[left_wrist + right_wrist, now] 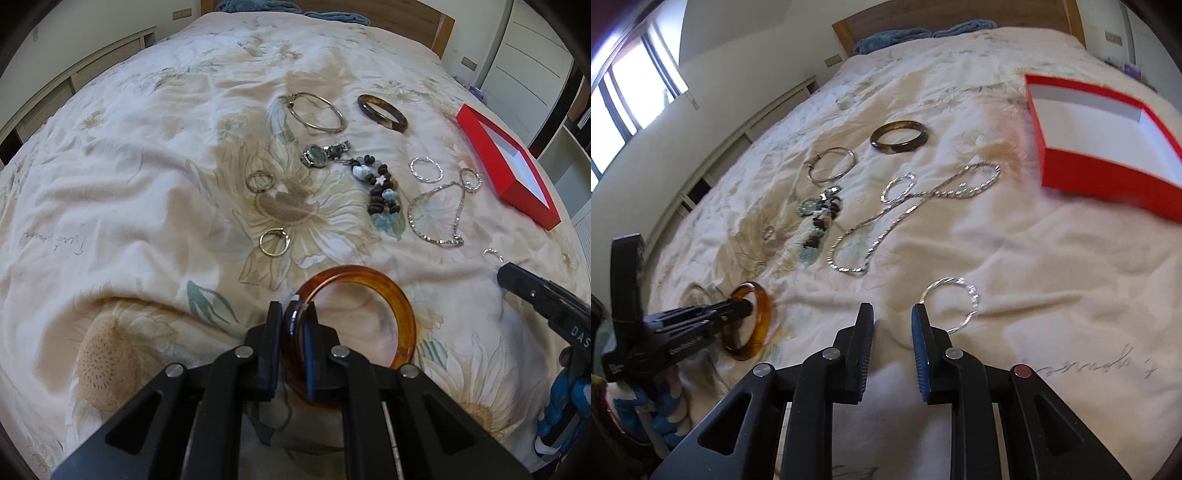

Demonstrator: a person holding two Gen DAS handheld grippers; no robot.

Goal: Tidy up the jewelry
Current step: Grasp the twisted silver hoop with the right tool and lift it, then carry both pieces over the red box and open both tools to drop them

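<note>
Left tongs [294, 308] pinch the rim of an amber bangle [400, 306] at the near edge of the bedspread [129, 177], nearly closed on it. Right tongs [892, 314] stand a little apart with nothing between them, a thin silver hoop [969, 291] just beyond the right finger. Between them cloth lies bare. Farther off lie rings, a watch [316, 157], beads and a chain [886, 229]. At far right sits a red box [1108, 177], open, with free cloth before it.
</note>
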